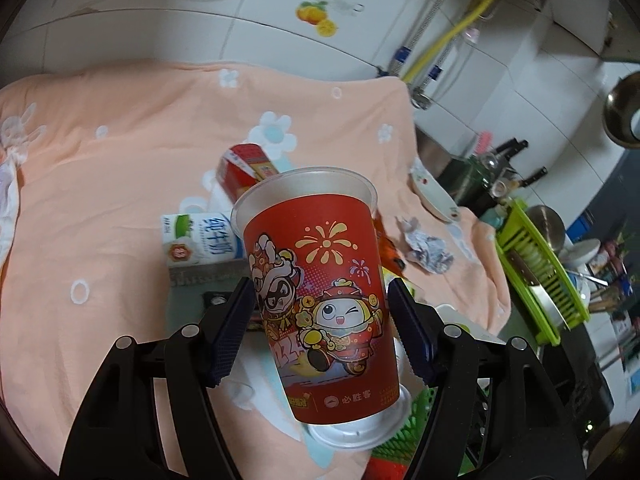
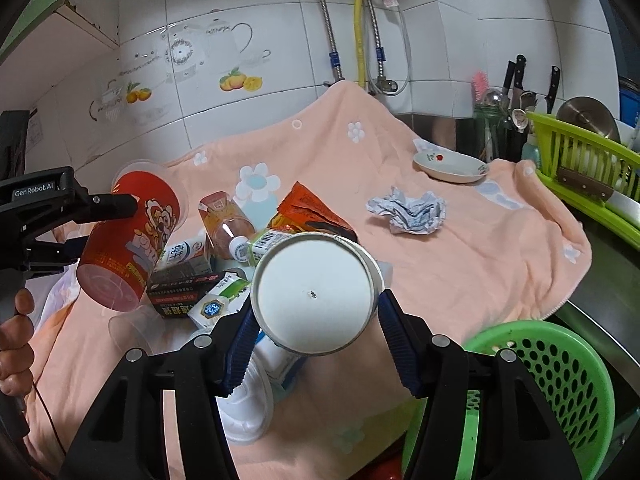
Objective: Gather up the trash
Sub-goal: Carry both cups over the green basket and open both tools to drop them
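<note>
My left gripper [image 1: 320, 320] is shut on a red cartoon-printed plastic cup [image 1: 320, 292] and holds it tilted above the peach towel [image 1: 120, 160]. The cup also shows in the right wrist view [image 2: 132, 236], held by the left gripper [image 2: 100, 224]. My right gripper [image 2: 316, 340] is shut on a white paper cup [image 2: 316, 292], its round base facing the camera. Trash lies in a pile on the towel: milk cartons [image 2: 216, 304], a dark box [image 2: 184, 284], an orange wrapper [image 2: 308, 208], a small bottle [image 2: 224, 224] and crumpled paper [image 2: 408, 210].
A green perforated basket [image 2: 552, 384] sits at the lower right by the towel's edge. A white dish [image 2: 450, 168] rests on the towel at the back. A green dish rack [image 2: 588, 164] and knives [image 2: 516, 76] stand at the right. A white lid [image 2: 244, 404] lies below the right gripper.
</note>
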`<state>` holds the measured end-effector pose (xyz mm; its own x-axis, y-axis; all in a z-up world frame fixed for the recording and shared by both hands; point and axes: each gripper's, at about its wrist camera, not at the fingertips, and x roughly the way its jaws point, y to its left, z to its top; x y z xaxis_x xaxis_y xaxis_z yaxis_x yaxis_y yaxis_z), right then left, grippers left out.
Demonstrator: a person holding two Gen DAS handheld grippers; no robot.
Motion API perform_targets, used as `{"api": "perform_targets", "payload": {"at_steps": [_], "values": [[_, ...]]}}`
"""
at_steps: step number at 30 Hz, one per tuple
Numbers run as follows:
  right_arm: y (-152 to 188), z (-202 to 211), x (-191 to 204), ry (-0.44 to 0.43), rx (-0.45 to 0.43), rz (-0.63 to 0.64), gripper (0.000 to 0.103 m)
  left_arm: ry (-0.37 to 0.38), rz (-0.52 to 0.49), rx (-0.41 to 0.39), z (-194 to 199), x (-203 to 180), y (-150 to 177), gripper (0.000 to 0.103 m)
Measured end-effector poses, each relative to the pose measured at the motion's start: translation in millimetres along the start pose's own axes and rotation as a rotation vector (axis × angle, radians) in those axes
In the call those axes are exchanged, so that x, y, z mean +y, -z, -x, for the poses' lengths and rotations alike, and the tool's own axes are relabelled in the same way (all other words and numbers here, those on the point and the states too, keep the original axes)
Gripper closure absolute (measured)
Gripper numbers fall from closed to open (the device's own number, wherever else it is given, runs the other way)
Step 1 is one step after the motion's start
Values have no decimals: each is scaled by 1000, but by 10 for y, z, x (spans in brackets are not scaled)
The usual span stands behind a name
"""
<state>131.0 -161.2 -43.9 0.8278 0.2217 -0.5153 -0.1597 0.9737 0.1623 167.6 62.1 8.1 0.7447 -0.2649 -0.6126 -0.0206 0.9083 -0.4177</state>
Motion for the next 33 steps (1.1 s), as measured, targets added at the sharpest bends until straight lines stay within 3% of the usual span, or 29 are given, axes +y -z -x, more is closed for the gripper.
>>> {"api": "perform_targets", "payload": {"at_steps": [7, 12, 21, 33], "values": [[58, 262, -154, 37, -26, -20, 46, 49, -53, 21, -18, -266, 119, 36], [193, 510, -371, 114, -29, -34, 46, 94, -98, 42, -21, -521, 255, 36], [763, 847, -992, 270, 63, -120, 46, 209, -220, 120, -118, -1141, 655, 36], [1218, 992, -1434, 326, 142, -206, 44, 281, -343, 244, -451, -1713, 1120, 36]]}}
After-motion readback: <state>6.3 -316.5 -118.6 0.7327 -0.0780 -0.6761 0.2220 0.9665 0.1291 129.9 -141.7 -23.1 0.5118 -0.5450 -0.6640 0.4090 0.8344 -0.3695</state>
